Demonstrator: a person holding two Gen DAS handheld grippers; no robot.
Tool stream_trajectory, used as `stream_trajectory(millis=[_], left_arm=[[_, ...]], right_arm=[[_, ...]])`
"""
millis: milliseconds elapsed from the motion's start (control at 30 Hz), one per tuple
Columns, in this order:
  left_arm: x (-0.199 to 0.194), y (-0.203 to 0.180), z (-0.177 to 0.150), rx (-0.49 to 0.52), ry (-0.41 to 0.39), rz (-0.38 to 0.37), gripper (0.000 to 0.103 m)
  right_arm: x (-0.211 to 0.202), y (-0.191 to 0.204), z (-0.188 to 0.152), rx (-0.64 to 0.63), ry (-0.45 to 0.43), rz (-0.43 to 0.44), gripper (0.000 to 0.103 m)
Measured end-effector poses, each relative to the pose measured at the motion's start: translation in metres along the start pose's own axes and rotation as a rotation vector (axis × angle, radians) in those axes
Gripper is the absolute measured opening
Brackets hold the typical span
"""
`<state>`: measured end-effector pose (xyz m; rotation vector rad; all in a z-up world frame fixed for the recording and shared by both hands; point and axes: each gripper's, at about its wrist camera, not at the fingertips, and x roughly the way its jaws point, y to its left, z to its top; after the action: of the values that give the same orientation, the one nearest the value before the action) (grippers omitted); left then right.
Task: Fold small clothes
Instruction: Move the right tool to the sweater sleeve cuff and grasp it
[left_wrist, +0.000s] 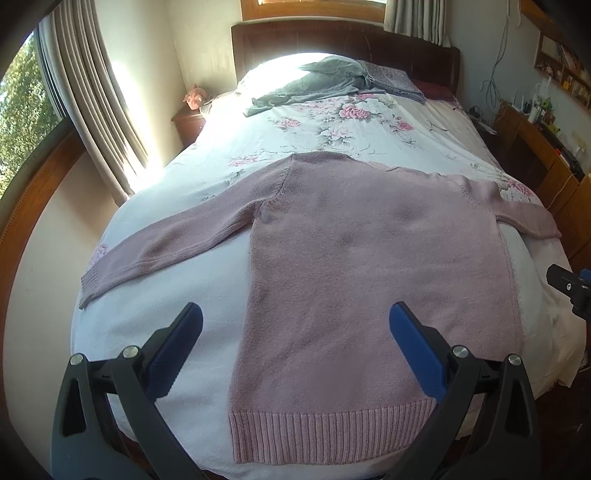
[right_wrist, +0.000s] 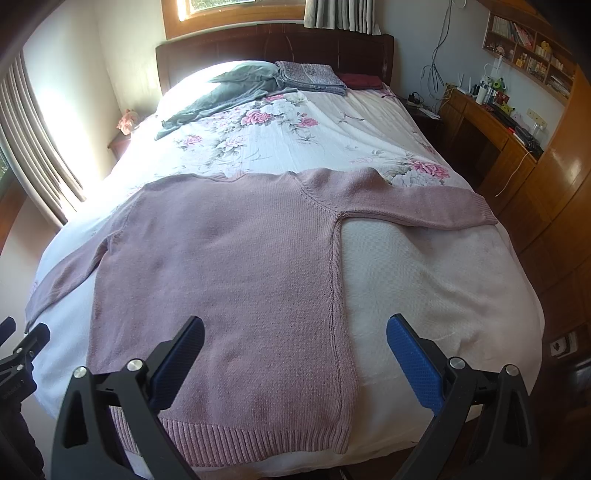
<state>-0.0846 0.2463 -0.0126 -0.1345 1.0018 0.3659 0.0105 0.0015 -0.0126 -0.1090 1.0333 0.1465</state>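
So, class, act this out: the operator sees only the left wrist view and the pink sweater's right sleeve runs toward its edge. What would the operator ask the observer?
Operator: Where does the right sleeve end?
Observer: Its ribbed cuff lies flat at the bed's right edge.
Operator: Is my right gripper holding anything?
Observer: No, the right gripper is open above the sweater near its hem.
Operator: Anything by the headboard past the grey garment?
Observer: A dark red cloth beside the folded patterned fabric.
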Motion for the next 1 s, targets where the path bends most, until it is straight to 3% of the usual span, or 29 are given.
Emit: stream_trajectory(millis=[267,400,500,733,900,1000], left_arm=[[0.010,-0.007,0.004,-0.014,0.001,-0.006,0.100],[0.023,-0.020,0.014,-0.019,-0.019,-0.046,0.100],[0.038,-0.041,0.028,0.003,-0.014,-0.040,0.100],[0.077,-0.102,0.075,-0.023,0.001,-0.055,0.100],[0.104,-0.160,0.109,-0.038,-0.015,-0.043,0.100],[0.121,-0.190,0.122,-0.052,0.001,-0.059,0.100]], right_arm=[[0.008,-0.007,0.004,-0.004,-0.011,0.018,0.099],[0.032,-0.040,0.015,0.033,0.034,0.067,0.099],[0.053,-0.096,0.033,0.099,0.043,0.040,0.099],[0.143,-0.273,0.090,0.252,0.111,-0.105,0.099],[0.215,-0.377,0.114,0.379,0.194,-0.051,0.097],[0.250,-0.419,0.125,0.444,0.230,-0.023,0.092]])
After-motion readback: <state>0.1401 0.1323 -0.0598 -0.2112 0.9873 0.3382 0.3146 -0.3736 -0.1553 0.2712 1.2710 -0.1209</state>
